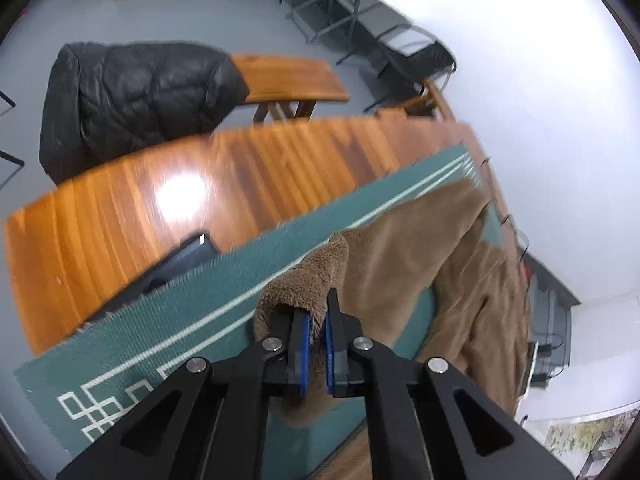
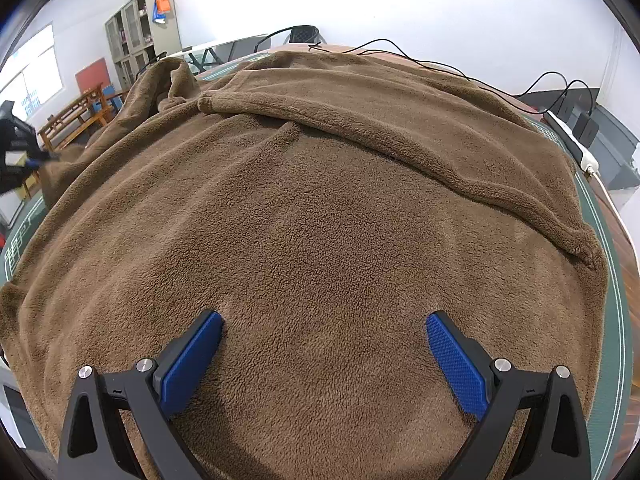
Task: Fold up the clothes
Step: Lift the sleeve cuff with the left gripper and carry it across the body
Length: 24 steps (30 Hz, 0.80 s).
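While L wrist view has left gripper clamped on the fleece edge, lifted off the mat prob. to start a fold, R wrist view has right gripper jaws wide, nothing held, hovering over fleece spread flat on the table, ready to pin or grab.

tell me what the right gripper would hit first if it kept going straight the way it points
Most likely the brown fleece garment: the right gripper hangs open, angled down over its broad middle, with nothing else between. How near the fabric lies is unclear.
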Motion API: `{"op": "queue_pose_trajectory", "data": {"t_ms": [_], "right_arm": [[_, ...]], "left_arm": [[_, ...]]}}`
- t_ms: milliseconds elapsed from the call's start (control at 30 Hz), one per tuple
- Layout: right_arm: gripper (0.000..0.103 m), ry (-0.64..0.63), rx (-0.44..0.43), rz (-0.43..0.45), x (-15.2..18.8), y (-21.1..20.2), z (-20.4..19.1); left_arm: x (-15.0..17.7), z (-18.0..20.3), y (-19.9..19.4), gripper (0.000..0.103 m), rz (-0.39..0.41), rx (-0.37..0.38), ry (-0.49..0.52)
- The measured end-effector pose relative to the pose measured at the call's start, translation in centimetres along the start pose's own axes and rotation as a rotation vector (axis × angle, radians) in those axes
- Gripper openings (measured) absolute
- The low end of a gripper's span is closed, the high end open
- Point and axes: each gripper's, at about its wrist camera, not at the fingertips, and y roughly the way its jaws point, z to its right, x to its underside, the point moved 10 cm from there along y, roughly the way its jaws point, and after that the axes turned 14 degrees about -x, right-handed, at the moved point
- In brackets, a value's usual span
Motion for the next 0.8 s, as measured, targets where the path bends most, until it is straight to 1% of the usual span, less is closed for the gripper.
{"op": "queue_pose_trajectory", "data": {"t_ms": [167,233,333,400,567,633,733,800], "right_arm": [[0.103,-0.001,0.000,0.000,0.0,0.0,0.0],[0.103,-0.001,0.000,0.001,0.0,0.0,0.0],[0.103,-0.001,0.000,0.001,0.0,0.0,0.1],[0.103,-0.001,0.000,0.001,0.0,0.0,0.1],[0.103,-0.001,0.000,0.001,0.0,0.0,0.1],[0.103,-0.001,0.001,0.002,0.0,0.0,0.1],[0.103,-0.001,0.001,0.002,0.0,0.0,0.1],[0.103,-0.001,0.001,0.002,0.0,0.0,0.1]], "left_arm": [[-3.8,1.8,-7.1,0.006,0.143,0.070,-0.011],[-5.6,2.3,-10.4,0.006,0.211,0.081,-0.013],[-8.4,2.9,-14.4,0.006,0.291,0.092,-0.006],[-10.2,2.9,-16.0,0.006,0.328,0.075,-0.001],[-14.5,3.4,-19.3,0.006,0.388,0.042,0.010],[-15.6,4.2,-20.6,0.006,0.407,0.040,0.026],[-15.8,6.5,-21.8,0.006,0.406,0.065,0.067],[-14.9,8.8,-22.0,0.006,0.391,0.099,0.110]]}}
